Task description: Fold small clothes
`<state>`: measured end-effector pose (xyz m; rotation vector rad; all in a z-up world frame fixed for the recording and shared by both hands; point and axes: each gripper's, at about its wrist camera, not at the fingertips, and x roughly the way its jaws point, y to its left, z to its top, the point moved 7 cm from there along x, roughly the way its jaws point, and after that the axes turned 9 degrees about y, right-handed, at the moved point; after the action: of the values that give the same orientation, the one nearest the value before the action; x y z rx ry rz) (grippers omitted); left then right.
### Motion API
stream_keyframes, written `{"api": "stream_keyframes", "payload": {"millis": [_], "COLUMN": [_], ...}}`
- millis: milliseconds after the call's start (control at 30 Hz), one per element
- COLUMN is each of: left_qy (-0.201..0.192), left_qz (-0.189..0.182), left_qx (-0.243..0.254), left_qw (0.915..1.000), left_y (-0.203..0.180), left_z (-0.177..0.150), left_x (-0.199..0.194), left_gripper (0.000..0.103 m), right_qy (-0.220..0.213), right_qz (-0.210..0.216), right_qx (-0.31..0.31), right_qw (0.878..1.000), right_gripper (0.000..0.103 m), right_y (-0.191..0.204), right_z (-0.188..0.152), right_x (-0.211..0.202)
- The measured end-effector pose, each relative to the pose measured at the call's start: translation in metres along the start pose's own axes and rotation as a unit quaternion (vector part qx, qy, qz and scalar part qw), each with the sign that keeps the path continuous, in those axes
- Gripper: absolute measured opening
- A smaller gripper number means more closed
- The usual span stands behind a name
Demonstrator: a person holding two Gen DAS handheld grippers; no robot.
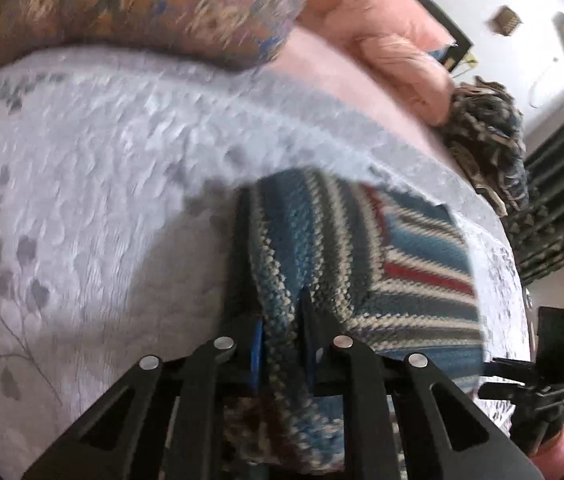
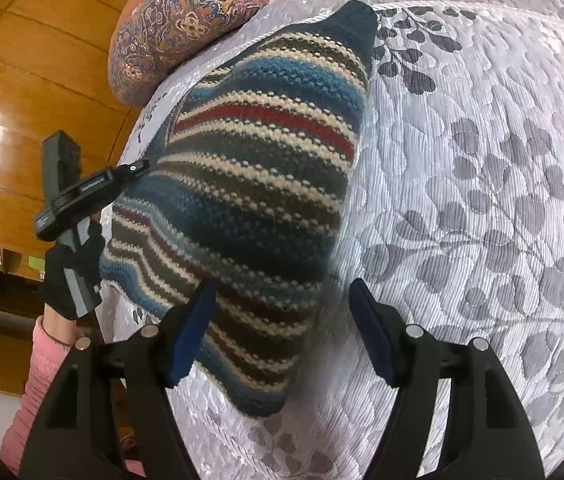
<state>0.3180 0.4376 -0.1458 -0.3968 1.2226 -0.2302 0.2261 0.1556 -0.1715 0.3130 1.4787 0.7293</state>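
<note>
Covering the bed, a grey leaf-patterned bedspread (image 2: pixel 482 200) carries the striped knit garment (image 2: pixel 257 184), lying near a paisley pillow (image 2: pixel 169 36). The left gripper (image 1: pixel 282 316) pinches its edge; the right gripper (image 2: pixel 282 320) hovers spread above it.

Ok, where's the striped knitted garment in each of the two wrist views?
Left wrist: striped knitted garment lower centre-right, an edge pinched in the left gripper.
Right wrist: it fills the centre, ahead of the open right gripper.
Shared landmark: the grey leaf-print bedspread under it.
</note>
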Motion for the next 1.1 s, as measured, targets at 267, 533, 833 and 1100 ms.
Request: {"api": "stream_keyframes", "payload": {"millis": [267,533,833,1100], "left_qy": [0.002,0.057,0.072,0.038], "left_qz": [-0.028,-0.084,-0.111,-0.104], "left_qx": [0.014,0.011,0.032,0.038], "left_qw": [0.9995,0.9948,0.9906,0.9931], "left_y": [-0.005,-0.004,-0.016,-0.028], "left_z": [-0.003,-0.014,-0.016,-0.029], "left_x": [-0.021,0.01,0.029,0.015], "left_gripper": [0.069,0.077,0.076,0.04], "right_qy": [-0.007,-0.007,0.011,-0.008], "right_qz": [0.01,0.052,0.131,0.109], "right_qx": [0.007,0.021,0.045,0.004], "right_qw": [1.0,0.998,0.99,0.994], "right_gripper": [0.072,0.074,0.089,0.046], "right_y": [-0.002,-0.005,0.001,0.026], "right_z": [0.005,0.015,0.032,0.036], "right_x": [-0.003,0.004,0.043,0.03]}}
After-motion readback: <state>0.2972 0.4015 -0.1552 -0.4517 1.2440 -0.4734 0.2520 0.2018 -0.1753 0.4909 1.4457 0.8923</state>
